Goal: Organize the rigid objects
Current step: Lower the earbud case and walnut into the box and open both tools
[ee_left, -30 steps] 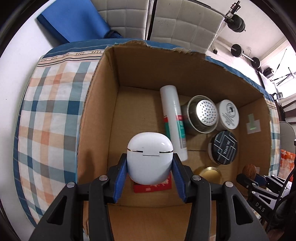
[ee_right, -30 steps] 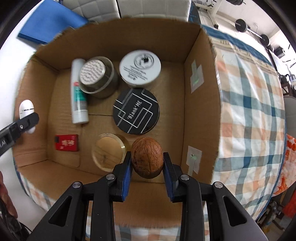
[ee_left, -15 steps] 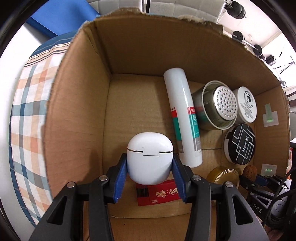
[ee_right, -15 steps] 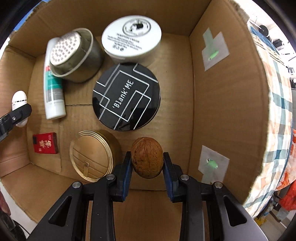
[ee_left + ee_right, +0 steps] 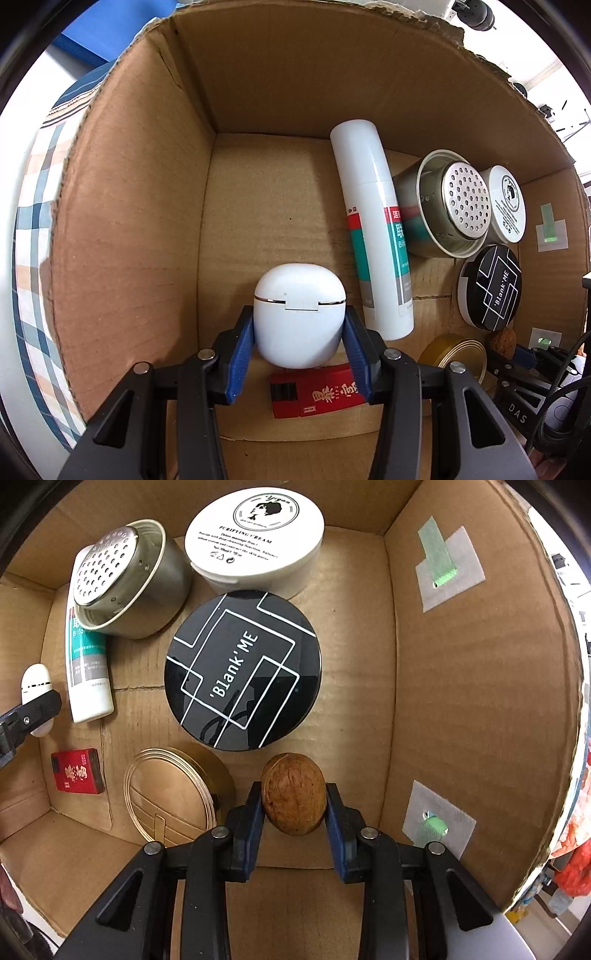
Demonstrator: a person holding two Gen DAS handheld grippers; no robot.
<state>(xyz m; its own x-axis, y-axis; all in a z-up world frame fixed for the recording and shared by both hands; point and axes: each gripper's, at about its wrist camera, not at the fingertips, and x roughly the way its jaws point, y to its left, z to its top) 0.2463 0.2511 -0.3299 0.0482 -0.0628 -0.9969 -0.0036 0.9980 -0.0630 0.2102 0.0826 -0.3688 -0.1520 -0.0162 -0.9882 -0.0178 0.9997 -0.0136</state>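
- Cardboard box [image 5: 122,236] [image 5: 472,709] fills both of our views; we see both tools inside it, above its floor.
- White tube [image 5: 373,236] [image 5: 86,668] lies flat along the floor, just beside a metal tin with a perforated lid [image 5: 448,205] [image 5: 125,579].
- Black round case [image 5: 489,286] [image 5: 243,670] marked "Blank'ME" sits between a white cream jar [image 5: 508,203] [image 5: 255,539] and a gold round tin [image 5: 456,354] [image 5: 173,794].
- Our left tool [image 5: 299,347] is clamped on a white earbud case [image 5: 300,314] [image 5: 35,681], held near the box's left wall, over a red packet [image 5: 317,393] [image 5: 77,771].
- Our right tool [image 5: 294,812] grips a walnut [image 5: 294,794] [image 5: 502,341] just beside the gold tin, near the black case.
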